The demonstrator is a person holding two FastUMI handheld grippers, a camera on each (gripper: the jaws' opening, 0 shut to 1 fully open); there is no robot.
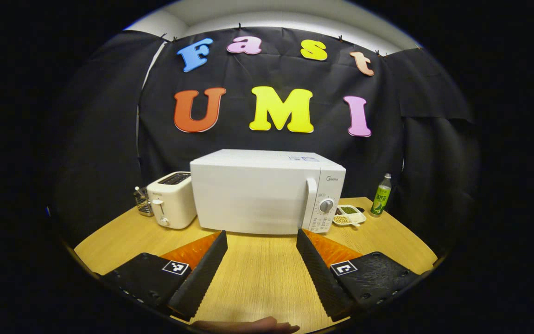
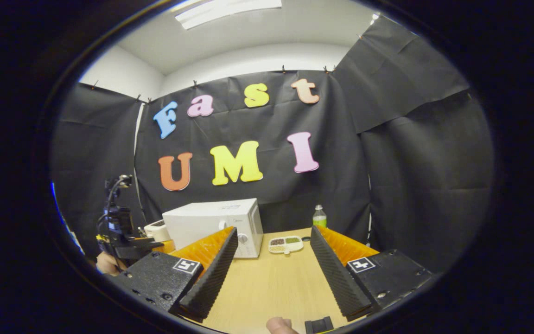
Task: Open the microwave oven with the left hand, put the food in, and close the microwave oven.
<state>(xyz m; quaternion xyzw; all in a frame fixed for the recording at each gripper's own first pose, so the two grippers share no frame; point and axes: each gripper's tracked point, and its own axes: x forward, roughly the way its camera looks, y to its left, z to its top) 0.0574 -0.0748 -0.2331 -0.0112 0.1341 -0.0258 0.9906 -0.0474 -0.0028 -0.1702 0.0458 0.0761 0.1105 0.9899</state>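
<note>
The white box-shaped microwave oven (image 1: 267, 192) stands near the back of the light wooden table (image 1: 257, 278), door shut, its long side running across the table and its front turned toward the left gripper's camera. Its upright white handle (image 1: 311, 204) sits at the right end of the door, just beside the control panel with the round dial (image 1: 326, 206); judging from that, the door hinges at its left edge and should swing out toward the table's near edge, which is probably why the wood in front lies bare.

The left gripper (image 1: 261, 266) hangs low over that bare stretch, facing the oven squarely, fingers spread wide with nothing between them. It is well apart from the handle, so opening has not begun; the handle lies ahead and to the right of its line.

The food, a small white divided dish of grains and greens (image 1: 350, 215), rests on the table just right of the oven, near a green plastic bottle (image 1: 381, 195), on the side where the right hand can reach it. In the right gripper view the dish (image 2: 286, 244) lies ahead of the right gripper (image 2: 271, 273), whose fingers are likewise wide and empty.

A white two-slot toaster (image 1: 173, 199) stands just left of the oven, beside a small wire holder (image 1: 142, 202)
</note>
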